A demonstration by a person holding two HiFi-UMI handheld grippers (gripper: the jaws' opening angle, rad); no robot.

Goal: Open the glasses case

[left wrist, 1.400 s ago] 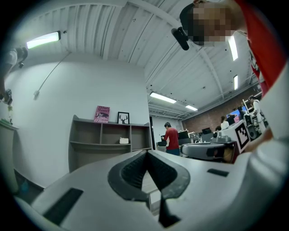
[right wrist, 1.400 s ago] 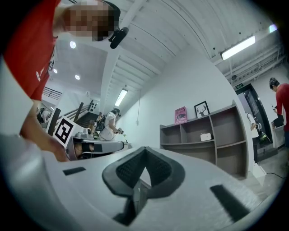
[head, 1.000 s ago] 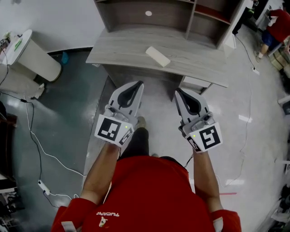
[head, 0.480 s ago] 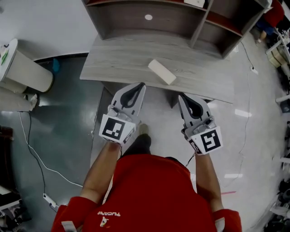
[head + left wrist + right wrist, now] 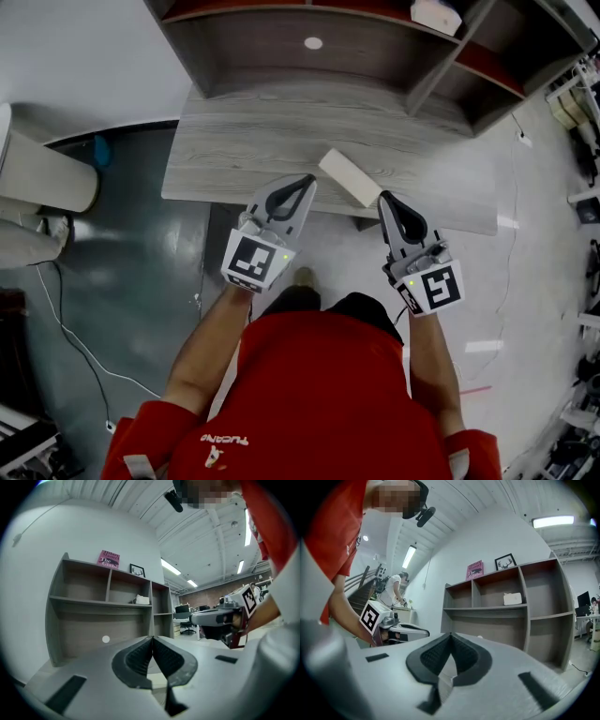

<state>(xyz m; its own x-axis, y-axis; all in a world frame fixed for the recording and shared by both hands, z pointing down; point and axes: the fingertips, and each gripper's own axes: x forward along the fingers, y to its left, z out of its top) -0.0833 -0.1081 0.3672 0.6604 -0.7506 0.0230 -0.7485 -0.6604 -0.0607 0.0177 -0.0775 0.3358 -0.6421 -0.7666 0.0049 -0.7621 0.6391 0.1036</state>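
Observation:
A cream, closed glasses case [image 5: 349,176] lies on the grey wooden desk [image 5: 244,141] near its front edge, seen in the head view. My left gripper [image 5: 309,178] is shut with nothing in it, its tip just left of the case and apart from it. The right gripper [image 5: 385,196] is shut and empty too, its tip close to the case's near right end. From the left gripper view [image 5: 152,638] and the right gripper view [image 5: 450,634] the jaws meet at the tips and the case is hidden behind them.
A grey shelf unit [image 5: 309,37] stands at the back of the desk, with a white box [image 5: 436,17] on one shelf. A white round bin [image 5: 37,178] stands on the floor at left, with cables [image 5: 70,328] nearby. Another person [image 5: 396,590] stands far off.
Both grippers have moved forward toward the desk, from over the floor to its front edge beside the case. Their jaws have stayed shut.

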